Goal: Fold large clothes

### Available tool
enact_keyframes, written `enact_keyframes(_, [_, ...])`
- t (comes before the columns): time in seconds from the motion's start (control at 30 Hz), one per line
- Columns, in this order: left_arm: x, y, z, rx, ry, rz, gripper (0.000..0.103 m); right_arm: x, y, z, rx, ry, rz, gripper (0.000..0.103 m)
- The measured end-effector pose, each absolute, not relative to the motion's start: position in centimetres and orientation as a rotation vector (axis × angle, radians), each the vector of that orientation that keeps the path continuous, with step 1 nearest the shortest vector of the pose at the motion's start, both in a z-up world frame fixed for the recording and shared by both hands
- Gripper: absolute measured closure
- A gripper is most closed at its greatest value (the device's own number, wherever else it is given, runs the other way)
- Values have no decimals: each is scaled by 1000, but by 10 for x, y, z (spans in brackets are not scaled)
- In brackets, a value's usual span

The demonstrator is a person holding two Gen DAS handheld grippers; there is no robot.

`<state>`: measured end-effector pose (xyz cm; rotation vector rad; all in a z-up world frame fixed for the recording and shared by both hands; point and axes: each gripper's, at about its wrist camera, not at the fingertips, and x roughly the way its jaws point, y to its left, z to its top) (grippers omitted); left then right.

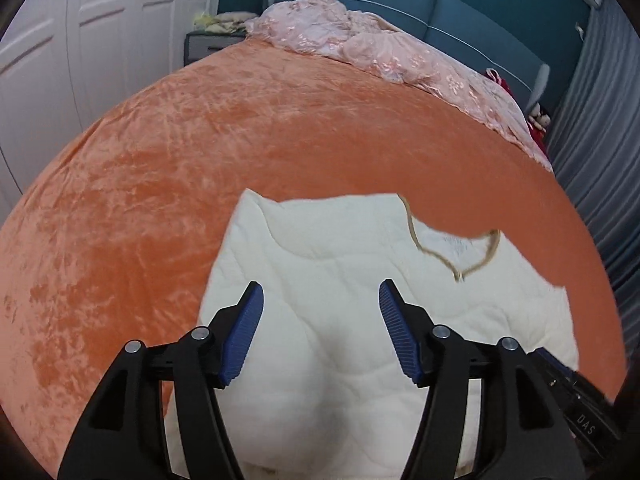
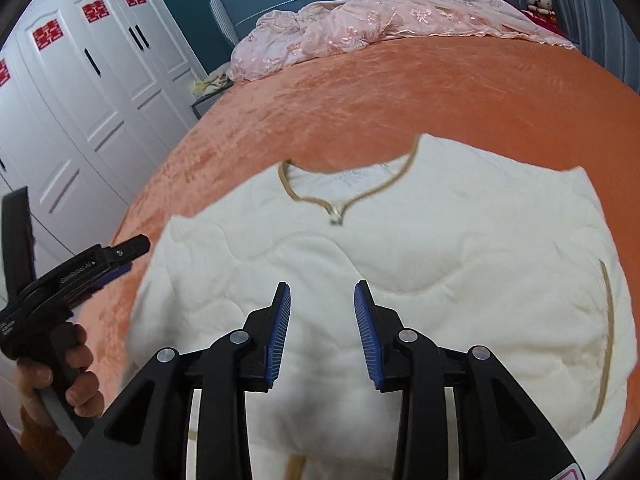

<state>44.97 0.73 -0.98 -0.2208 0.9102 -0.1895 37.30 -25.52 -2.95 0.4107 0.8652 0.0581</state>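
A cream quilted garment (image 1: 340,292) with a tan-trimmed neckline (image 1: 456,252) lies flat on the orange bedspread (image 1: 200,152). It also shows in the right wrist view (image 2: 400,264), with its neckline (image 2: 344,200) towards the headboard. My left gripper (image 1: 321,292) is open and empty above the garment's lower part. My right gripper (image 2: 322,292) is open and empty above the garment's middle. The left gripper also shows in the right wrist view (image 2: 120,258) at the garment's left edge, held by a hand.
A crumpled pink floral cover (image 1: 380,52) lies along the head of the bed by the blue headboard (image 1: 460,12). White wardrobe doors (image 2: 80,92) stand on the left. A grey curtain (image 1: 600,120) hangs on the right. A nightstand (image 1: 208,40) sits by the bed.
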Motion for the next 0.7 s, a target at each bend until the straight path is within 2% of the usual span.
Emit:
enact_keyframes(0.07, [483,20,-13,-313,965,-184,45,407,-252,-26,470,859,92,63])
enact_keyframes(0.33, [567,27,-50,-392,1070,-161,47,537,-227,-63,569,955,145,62])
enact_keyframes(0.4, [575,25,-62,-358,1095,-143,51,557,-222,-80,576,995,129,62])
enact_keyframes(0.47, [578,23,-74,-297,1112,-112,66,571,-216,-95,580,1030,129,62])
enact_keyframes(0.53, [574,22,-83,-248,1108,-99,74,577,-209,-107,553,1065,147,63])
enact_keyframes(0.6, [569,23,-87,-222,1083,-111,74,577,-198,-111,471,1070,180,93])
enact_keyframes(0.63, [566,23,-88,-208,1068,-109,77,574,-194,-107,428,1044,181,98])
enact_keyframes(0.7, [560,22,-90,-183,1041,-112,78,566,-195,-92,401,937,170,99])
